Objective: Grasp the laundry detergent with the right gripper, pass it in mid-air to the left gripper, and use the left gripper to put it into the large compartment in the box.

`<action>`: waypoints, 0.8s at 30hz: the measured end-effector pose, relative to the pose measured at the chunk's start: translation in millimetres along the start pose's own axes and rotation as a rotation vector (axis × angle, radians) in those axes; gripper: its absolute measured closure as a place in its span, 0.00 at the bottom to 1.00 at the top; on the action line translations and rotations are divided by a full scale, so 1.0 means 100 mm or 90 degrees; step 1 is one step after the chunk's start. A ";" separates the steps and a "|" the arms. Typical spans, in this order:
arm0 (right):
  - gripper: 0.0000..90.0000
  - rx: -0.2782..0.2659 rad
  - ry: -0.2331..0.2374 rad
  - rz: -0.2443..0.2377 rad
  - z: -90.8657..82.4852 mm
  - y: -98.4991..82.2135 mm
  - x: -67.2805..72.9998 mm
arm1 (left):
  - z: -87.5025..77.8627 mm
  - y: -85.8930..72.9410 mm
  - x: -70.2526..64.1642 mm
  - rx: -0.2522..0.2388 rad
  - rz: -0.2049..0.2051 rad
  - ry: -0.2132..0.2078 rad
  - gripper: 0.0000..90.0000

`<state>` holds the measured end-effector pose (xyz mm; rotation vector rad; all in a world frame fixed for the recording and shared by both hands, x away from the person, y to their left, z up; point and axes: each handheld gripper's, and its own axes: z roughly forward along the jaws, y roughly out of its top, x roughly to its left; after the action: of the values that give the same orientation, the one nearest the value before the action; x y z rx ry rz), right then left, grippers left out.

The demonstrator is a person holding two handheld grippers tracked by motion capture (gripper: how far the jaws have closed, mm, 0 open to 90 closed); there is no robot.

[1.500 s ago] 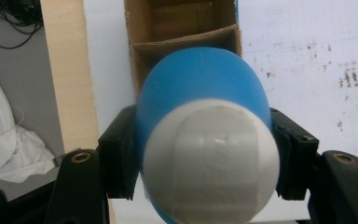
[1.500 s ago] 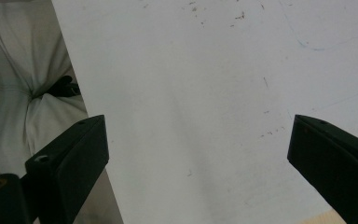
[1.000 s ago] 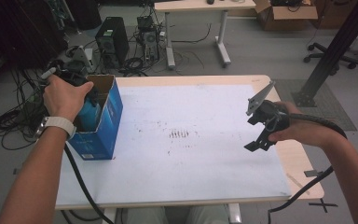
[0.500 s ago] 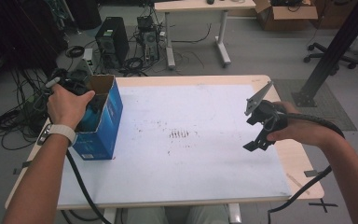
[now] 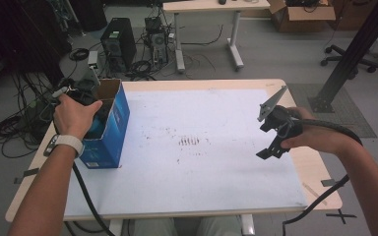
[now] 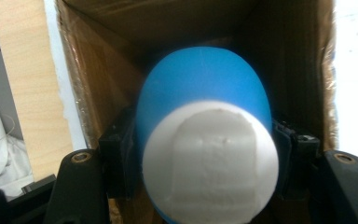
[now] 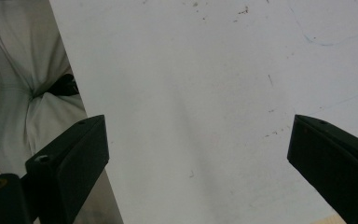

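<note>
The left claw (image 6: 205, 154) is closed on a blue object with a white end face (image 6: 205, 154); in the left gripper view that object sits at centre frame, its sides pressed by the two black jaws at left and right. The object lies inside the open top of a blue cardboard box (image 5: 109, 128), whose brown inner walls rise behind it toward the top of the frame. What the object is cannot be determined beyond its rounded blue body and flat white end.

In the high view the box stands upright at the left of the frame, on the left edge of the bench (image 5: 216, 83). The person's left hand (image 5: 74, 115) covers the near side of the box opening, and a patch of blue shows just beside the hand, within the box. A white band sits on that wrist, and a black cable trails from the hand toward the bottom of the frame.

The right claw (image 7: 198, 154) stands wide open and holds nothing; in the right gripper view its jaws appear at lower left and lower right, with bare white sheet (image 7: 205, 93) between them. In the high view the right hand (image 5: 307, 135) holds this claw at the right of the frame, above the bench surface and well apart from the box. The white sheet bears small dark marks near the centre of the frame.
</note>
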<state>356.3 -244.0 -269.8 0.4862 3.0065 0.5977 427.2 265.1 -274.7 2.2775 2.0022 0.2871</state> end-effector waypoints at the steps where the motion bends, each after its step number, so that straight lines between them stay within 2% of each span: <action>1: 0.06 0.000 0.001 0.001 0.00 0.00 0.00 | 0.00 0.00 0.00 -0.001 0.000 -0.001 0.42; 13: 0.07 0.003 0.007 -0.003 0.04 0.00 0.01 | 0.02 0.02 0.03 0.001 0.008 -0.013 0.41; 18: 0.07 0.004 0.010 -0.005 0.06 0.01 0.02 | 0.00 0.02 0.04 0.005 0.004 -0.013 0.33; 24: 0.07 0.004 0.011 -0.006 0.06 0.01 0.02 | -0.02 0.01 0.05 0.004 0.008 -0.019 0.28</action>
<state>355.3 -239.9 -274.6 0.4697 3.0263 0.5944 428.1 269.9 -272.5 2.2848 1.9785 0.2473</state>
